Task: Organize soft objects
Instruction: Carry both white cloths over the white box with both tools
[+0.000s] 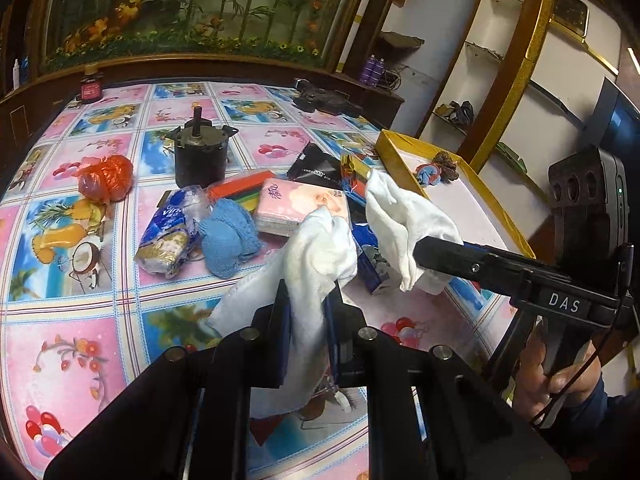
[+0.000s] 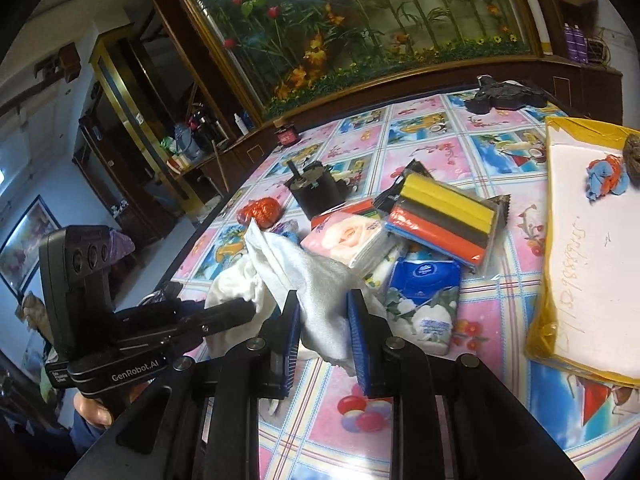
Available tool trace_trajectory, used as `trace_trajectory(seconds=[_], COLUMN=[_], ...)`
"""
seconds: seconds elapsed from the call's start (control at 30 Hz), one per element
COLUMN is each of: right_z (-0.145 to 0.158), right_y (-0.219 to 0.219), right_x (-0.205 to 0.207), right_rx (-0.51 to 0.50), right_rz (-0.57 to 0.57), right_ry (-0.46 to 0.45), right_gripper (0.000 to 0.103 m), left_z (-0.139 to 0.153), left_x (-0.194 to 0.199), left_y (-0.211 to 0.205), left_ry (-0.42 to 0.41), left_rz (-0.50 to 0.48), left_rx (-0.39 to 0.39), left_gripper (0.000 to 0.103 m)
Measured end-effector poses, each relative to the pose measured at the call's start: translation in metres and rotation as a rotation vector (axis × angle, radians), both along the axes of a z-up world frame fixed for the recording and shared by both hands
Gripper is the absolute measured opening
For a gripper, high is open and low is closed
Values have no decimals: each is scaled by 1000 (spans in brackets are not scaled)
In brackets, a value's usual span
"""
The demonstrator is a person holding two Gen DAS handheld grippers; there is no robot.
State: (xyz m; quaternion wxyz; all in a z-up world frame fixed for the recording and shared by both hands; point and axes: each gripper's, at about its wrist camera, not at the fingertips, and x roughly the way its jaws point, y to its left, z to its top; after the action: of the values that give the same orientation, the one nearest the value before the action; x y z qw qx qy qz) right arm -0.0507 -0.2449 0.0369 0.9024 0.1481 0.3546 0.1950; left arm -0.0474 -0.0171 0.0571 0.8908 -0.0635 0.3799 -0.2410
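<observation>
Two hand-held grippers sharing one white terry cloth (image 1: 320, 252) above a table covered in a pink-and-blue picture-tile oilcloth (image 1: 80, 344). The left gripper (image 1: 306, 320) is pinching one bunched end of the cloth, its blue-padded jaws closed tight on the fabric; the right gripper (image 2: 324, 320) is clamping the other end, its jaws drawn in on the folds with cloth filling the gap between them. In the left wrist view the right gripper's black fingers (image 1: 444, 252) are seen from the side, with white fabric spilling round the tips. The cloth is hanging lifted between the two tools, sagging in the middle, over a clutter of packets: a pink floral pack of tissues (image 1: 296, 204), a blue knitted piece (image 1: 230, 236), a blue-and-white tissue packet (image 2: 424, 292), and a wrapped block of yellow, grey and orange sponges (image 2: 448, 220). An orange plastic-wrapped bundle (image 1: 106, 178) and a dark cylindrical motor (image 1: 200, 156) are standing farther back. A shallow white tray with a gold rim (image 1: 404, 148) is lying at the right, already holding a small blue-and-orange scrap (image 2: 606, 176).

Step in hand, as judged: spreading or folding the cloth held at both ends. The next move probably calls for keeping both grips firm while drawing the ends apart evenly, then carrying the cloth clear of the packets toward the tray.
</observation>
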Motion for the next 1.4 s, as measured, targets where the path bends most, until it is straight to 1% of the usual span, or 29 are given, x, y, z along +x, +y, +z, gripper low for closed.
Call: trace_trajectory(seconds=[0.23,0.37,0.6,0.83,1.0,1.13,1.4], right_z=[10,11,5,3,5,7,13], right_y=[-32,-51,-77,-88,-97,-108,-154], right_x=[-11,-20,-33,-36,-39,-47,-65], right_rx=[46,64,90,111,125,137,164], right_rz=[-45,-78,-114,-123,-128,-148,-258], right_ry=[-42,-56,-52,-45,-50,-63,-97], right_gripper=[22,22,22,22,22,22,24], left_z=[10,17,18,17,21,31,54], left_x=[2,1,-1,-4,-2,2,20], left_y=[-28,-46,-71,-79,-85,-95,-132], left_ry=[-13,-27,-22,-17,-17,-28,-38], left_rz=[-45,-75,-122,-134,-137,-149,-207], left_rx=[23,29,56,73,71,66,31], left_gripper=[12,12,12,12,12,12,12])
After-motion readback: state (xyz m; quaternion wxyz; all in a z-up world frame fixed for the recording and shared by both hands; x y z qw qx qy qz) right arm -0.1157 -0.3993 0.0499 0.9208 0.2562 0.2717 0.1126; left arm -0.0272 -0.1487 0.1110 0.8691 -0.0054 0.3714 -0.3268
